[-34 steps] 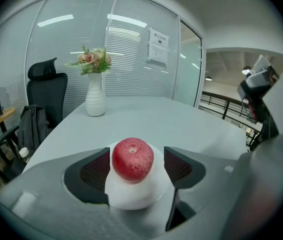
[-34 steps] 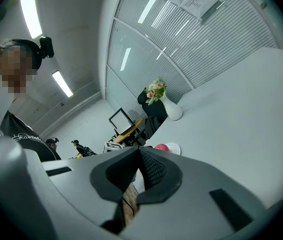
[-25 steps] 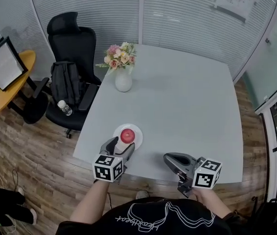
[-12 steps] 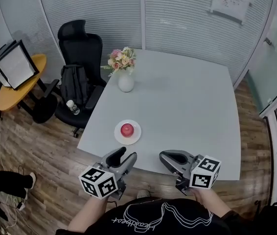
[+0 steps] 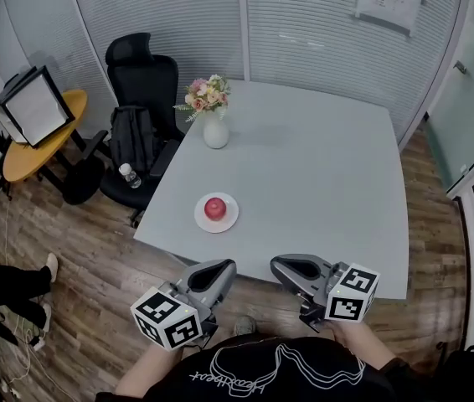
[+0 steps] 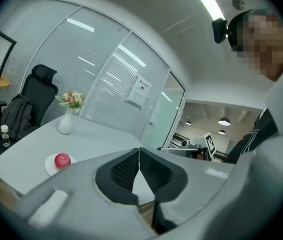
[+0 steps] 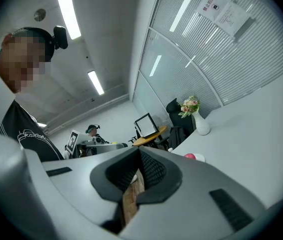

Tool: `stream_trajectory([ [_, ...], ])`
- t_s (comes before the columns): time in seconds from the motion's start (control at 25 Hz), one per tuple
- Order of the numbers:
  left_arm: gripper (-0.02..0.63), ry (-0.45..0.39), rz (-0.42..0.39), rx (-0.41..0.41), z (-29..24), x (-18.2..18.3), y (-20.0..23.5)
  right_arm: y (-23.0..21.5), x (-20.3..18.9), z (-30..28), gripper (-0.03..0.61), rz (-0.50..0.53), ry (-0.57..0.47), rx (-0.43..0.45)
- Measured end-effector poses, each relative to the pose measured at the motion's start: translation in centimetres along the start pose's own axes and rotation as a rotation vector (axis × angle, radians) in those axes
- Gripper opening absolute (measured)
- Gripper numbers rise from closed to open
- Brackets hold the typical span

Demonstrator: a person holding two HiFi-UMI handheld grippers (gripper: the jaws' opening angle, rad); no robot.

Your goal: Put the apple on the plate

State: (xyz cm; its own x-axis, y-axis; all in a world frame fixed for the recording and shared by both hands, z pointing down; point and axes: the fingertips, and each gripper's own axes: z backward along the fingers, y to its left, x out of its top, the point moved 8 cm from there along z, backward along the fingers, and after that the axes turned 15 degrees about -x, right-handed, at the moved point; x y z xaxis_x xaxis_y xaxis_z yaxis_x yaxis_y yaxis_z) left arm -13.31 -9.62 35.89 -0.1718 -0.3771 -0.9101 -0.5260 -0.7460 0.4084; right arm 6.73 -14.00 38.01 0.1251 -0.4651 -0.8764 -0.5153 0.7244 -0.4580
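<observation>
On the plate [image 5: 198, 218] sat the round apple [image 5: 214, 208], stem direction unclear, while the left gripper [image 5: 225, 266] and right gripper [image 5: 277, 265] hung clenched, empty.

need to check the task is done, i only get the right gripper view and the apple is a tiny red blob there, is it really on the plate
observer: yes, the head view shows the round red apple sitting in the middle of the small white round plate, near the front left edge of the grey table.
operator: and the other gripper, clear of it
observer: yes, the left gripper is well apart from the plate, in front of the table's near edge.
operator: holding anything
observer: no, its own view shows the jaws together with nothing between them.
</observation>
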Motion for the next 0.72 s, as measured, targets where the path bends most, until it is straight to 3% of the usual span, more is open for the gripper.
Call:
stream_trajectory([
  [0.2,0.014,-0.027,0.003,-0.002,0.2,0.0,-1.5,1.2,-0.2,1.2,0.008,0.051,-0.002,0.037],
  [0.72,0.014,-0.065,0.037,-0.023,0.0,-0.7,-4.1,1.7,-0.9,3.4,0.008,0.04,-0.011,0.043],
])
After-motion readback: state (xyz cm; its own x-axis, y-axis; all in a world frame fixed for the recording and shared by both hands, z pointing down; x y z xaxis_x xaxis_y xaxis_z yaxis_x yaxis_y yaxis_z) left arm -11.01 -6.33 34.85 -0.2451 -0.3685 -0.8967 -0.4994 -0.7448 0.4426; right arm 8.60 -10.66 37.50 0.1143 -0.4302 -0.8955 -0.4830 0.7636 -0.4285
